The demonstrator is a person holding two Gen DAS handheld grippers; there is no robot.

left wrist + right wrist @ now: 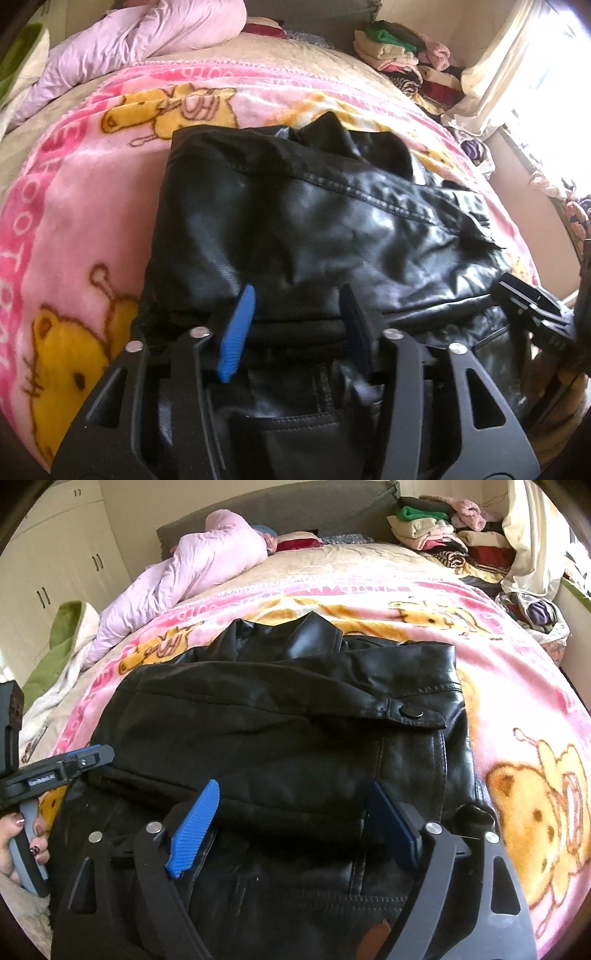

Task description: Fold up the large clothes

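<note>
Where black jacket (280, 738) folds, sleeves hidden — hem cut off

A black leather jacket (280, 731) lies folded into a rough, bulky rectangle on a pink cartoon-bear blanket (524, 709) — collar at the far end, glossy and creased, a snap-button tab showing on its right side.

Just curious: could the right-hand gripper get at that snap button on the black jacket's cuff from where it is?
Probably yes: the snap button lies exposed on the jacket, ahead of the open right gripper.
</note>
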